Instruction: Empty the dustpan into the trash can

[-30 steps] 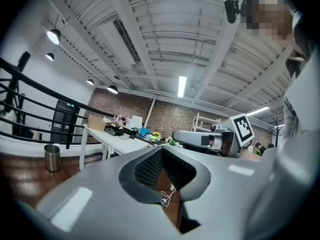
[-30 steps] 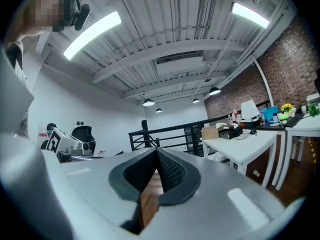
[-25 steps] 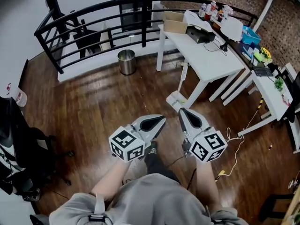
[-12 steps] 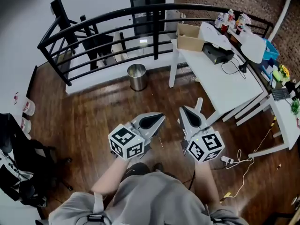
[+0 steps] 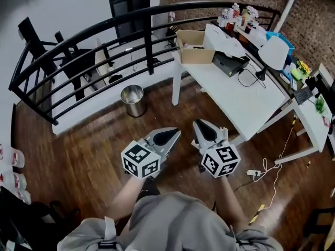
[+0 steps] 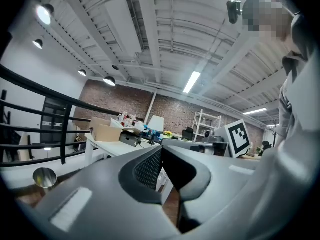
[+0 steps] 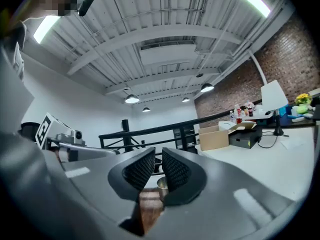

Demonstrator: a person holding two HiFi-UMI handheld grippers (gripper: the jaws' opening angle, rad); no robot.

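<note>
Beside railing (image 5: 149, 46): trash can (image 5: 133, 100) steel, round, upright | left hand-held gripper (image 5: 175, 133), right hand-held gripper (image 5: 197, 124): closed, empty

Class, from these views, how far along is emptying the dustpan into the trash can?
Done: nothing visible; no dustpan appears in any view. In hand: nothing; the left gripper and right gripper are both shut and empty. Left: everything; find the dustpan, carry it to the trash can by the railing, tip it in.
</note>
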